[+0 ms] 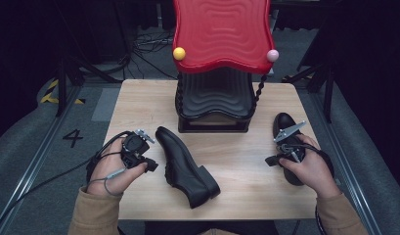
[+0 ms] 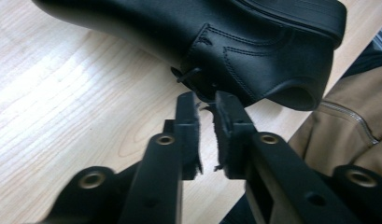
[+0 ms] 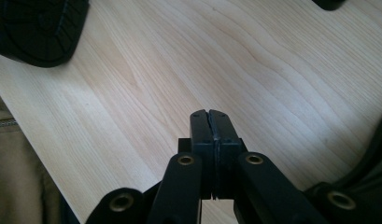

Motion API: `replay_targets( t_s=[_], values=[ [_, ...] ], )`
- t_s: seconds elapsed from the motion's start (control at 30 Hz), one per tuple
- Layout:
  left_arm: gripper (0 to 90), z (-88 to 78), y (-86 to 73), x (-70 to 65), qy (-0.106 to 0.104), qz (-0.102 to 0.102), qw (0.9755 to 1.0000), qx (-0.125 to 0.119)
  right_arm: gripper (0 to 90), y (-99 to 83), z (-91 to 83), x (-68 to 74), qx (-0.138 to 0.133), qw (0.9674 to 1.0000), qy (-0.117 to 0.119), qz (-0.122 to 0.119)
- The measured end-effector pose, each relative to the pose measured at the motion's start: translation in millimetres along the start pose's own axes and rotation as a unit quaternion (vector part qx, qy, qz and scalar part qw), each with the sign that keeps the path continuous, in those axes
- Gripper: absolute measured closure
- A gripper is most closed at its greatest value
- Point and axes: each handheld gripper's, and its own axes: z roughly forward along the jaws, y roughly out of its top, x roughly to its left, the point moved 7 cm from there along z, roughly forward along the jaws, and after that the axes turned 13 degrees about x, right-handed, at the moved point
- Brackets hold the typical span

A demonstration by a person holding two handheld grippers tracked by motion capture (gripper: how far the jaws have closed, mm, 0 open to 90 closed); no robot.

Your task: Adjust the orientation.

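right shoe (image 1: 284, 128): your right hand (image 1: 310, 169) covers its rear half
red shelf (image 1: 222, 32): top cut off by the frame
your sleeves (image 1: 92, 215): cut off below

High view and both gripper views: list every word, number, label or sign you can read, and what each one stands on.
"4": painted in black on the grey floor to the left of the wooden table.
No readable text, brand or label on either black shoe, the red shoe rack or the grippers.

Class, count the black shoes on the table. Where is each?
2. One shoe lies on its side mid-table beside the left gripper; the other is partly hidden under the right hand.
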Motion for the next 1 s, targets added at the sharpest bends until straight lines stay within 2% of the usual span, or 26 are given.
replay_targets(
  t_s=[0.07, 0.37, 0.5, 0.67, 0.77, 0.87, 0.9, 0.93, 1.0],
  values=[
    [78.9, 3.2, -1.6, -1.0, 0.002, 0.002, 0.9998, 0.018, 90.0, 2.5, -0.5, 3.2, -0.007, 1.0, 0.002, -0.006],
    [79.8, 3.0, -2.4, -5.2, 0.0, 0.006, 0.9998, 0.02, 90.0, 18.2, -2.6, 25.3, -0.023, 0.9988, 0.023, -0.037],
    [78.6, 2.5, -5.8, -4.8, 0.0, -0.004, 0.9998, 0.019, 90.0, 27.1, 0.4, 38.1, -0.026, 0.9977, 0.031, -0.055],
    [77.0, 1.9, -11.9, -2.4, 0.0, -0.014, 0.9998, 0.016, 90.0, 46.7, 4.9, 62.2, -0.03, 0.994, 0.043, -0.096],
    [75.0, 2.0, -12.2, -1.7, -0.001, -0.015, 0.9998, 0.014, 90.0, 52.7, 6.9, 70.0, -0.033, 0.9926, 0.048, -0.107],
    [73.7, 2.9, -11.6, -1.4, -0.004, -0.013, 0.9998, 0.015, 90.0, 60.8, 10.2, 82.1, -0.035, 0.9901, 0.053, -0.125],
    [74.1, 3.7, -11.4, -2.0, -0.008, -0.014, 0.9997, 0.016, 90.0, 64.8, 12.3, 90.3, -0.037, 0.9886, 0.055, -0.135],
    [74.1, 3.9, -11.3, -1.9, -0.009, -0.013, 0.9997, 0.018, 90.0, 64.8, 12.3, 90.3, -0.037, 0.9886, 0.055, -0.135],
    [74.1, 4.4, -10.0, -1.9, -0.008, -0.013, 0.9997, 0.018, 90.0, 68.0, 15.4, 99.6, -0.037, 0.9859, 0.063, -0.151]
  ],
)
